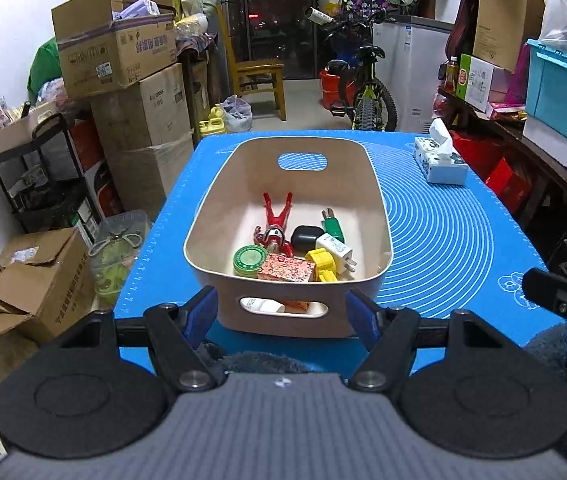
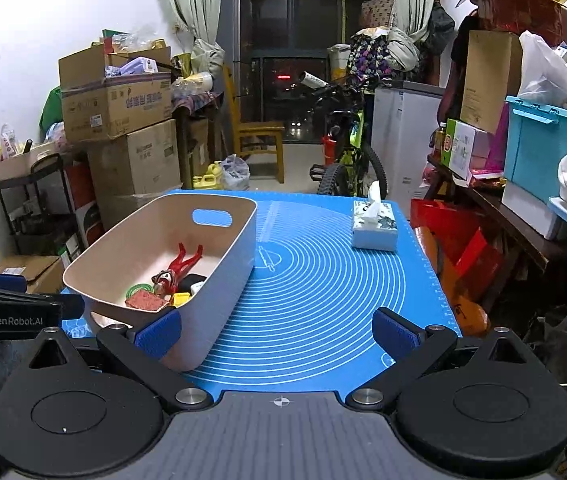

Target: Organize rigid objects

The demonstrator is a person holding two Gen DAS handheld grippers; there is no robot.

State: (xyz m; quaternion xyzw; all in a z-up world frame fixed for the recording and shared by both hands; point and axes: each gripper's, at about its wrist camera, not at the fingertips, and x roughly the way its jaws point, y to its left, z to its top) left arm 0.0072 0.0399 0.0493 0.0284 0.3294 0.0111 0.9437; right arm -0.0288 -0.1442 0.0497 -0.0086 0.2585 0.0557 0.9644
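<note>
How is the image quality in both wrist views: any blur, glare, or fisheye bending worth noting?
Left wrist view: sharp, evenly lit indoors; the bin and its toys read clearly, the blue mat bows at the edges, corners vignetted black. Right wrist view: equally sharp; the tissue box is crisp, the dark window shows small light reflections, and the walls curve from the fisheye lens.

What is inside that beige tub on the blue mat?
The tub holds a red figure, green tin, black case, white charger, yellow blocks and patterned box. Its near wall hides the rest.
</note>
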